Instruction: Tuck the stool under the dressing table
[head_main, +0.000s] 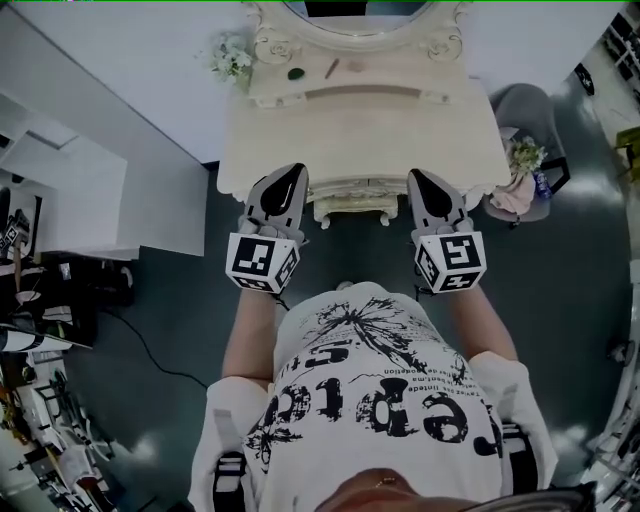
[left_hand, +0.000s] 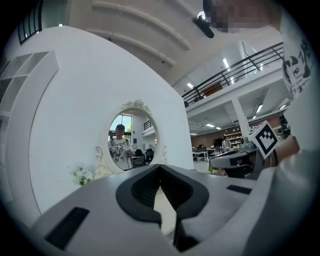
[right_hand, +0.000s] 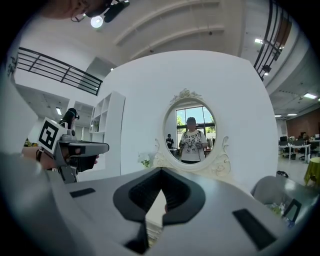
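Head view: stood square to the dressing table (head_main: 360, 140), a cream carved piece backed against the white wall (head_main: 120, 70), with its oval mirror (head_main: 350, 12) at the far edge and a sprig of flowers (head_main: 232, 55) on the left corner. Found the stool (head_main: 352, 207) dead centre beneath the tabletop, with only its carved front edge showing past the table's front. Judged it mostly pushed home, with perhaps a last nudge wanting. Held the left gripper (head_main: 292, 175) and right gripper (head_main: 420, 180) level and parallel, one to each side of the stool, tips reaching just over the table's front edge. Probably spaced them so for pushing from both flanks and sending the seat in straight rather than askew. Could not settle on any contact between tool and table or stool. Read both tools in their own gripper views as clenched, with pads meeting at the tips and nothing pinched between them, merely a sliver of cream tabletop glimpsed through the slit lower down. Noted a grey chair (head_main: 530, 105) off to the right, well apart from the stool.
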